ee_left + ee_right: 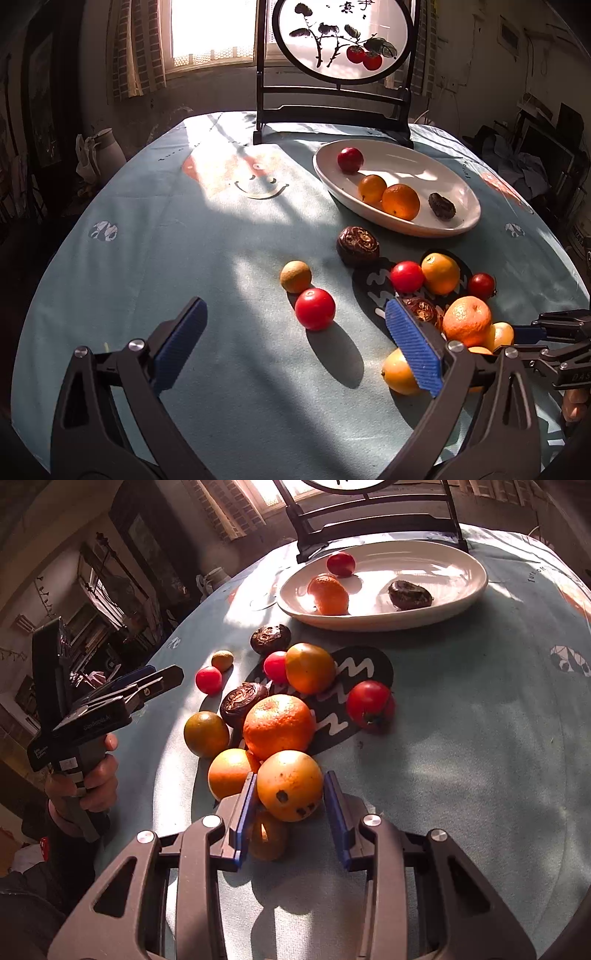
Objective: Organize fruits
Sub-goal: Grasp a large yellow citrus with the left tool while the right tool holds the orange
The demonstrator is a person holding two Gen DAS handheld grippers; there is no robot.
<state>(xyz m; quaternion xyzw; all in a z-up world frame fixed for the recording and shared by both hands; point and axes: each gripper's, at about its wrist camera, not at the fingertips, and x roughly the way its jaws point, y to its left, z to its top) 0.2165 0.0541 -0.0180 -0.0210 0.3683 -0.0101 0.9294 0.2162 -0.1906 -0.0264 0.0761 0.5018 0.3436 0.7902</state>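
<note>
Right gripper [290, 805]: its jaws straddle a spotted yellow-orange fruit [290, 784] at the near end of the pile; the left pad touches the fruit's side, while a thin gap shows at the right pad, so the grip does not look firm yet.
Why there: that fruit is the nearest loose one and the easiest to reach without nudging the rest, by the look of it.
Left gripper [295, 354]: jaws wide apart and holding nothing, hovering over the counter [184, 258] near a red tomato [315, 308], probably waiting its turn.
Loose fruit: a large orange [279, 725] sits just behind the straddled fruit, with smaller citrus, dark wrinkled fruits and tomatoes clustered around it, toward the near right part of the counter.
White oval dish [443, 605]: toward the far edge of the counter, in front of a framed painted screen [341, 37]; it already carries a tomato, oranges and one dark fruit, so it appears to be the collecting place.
Stage: sorting partly done; most fruit is not yet in the dish.
</note>
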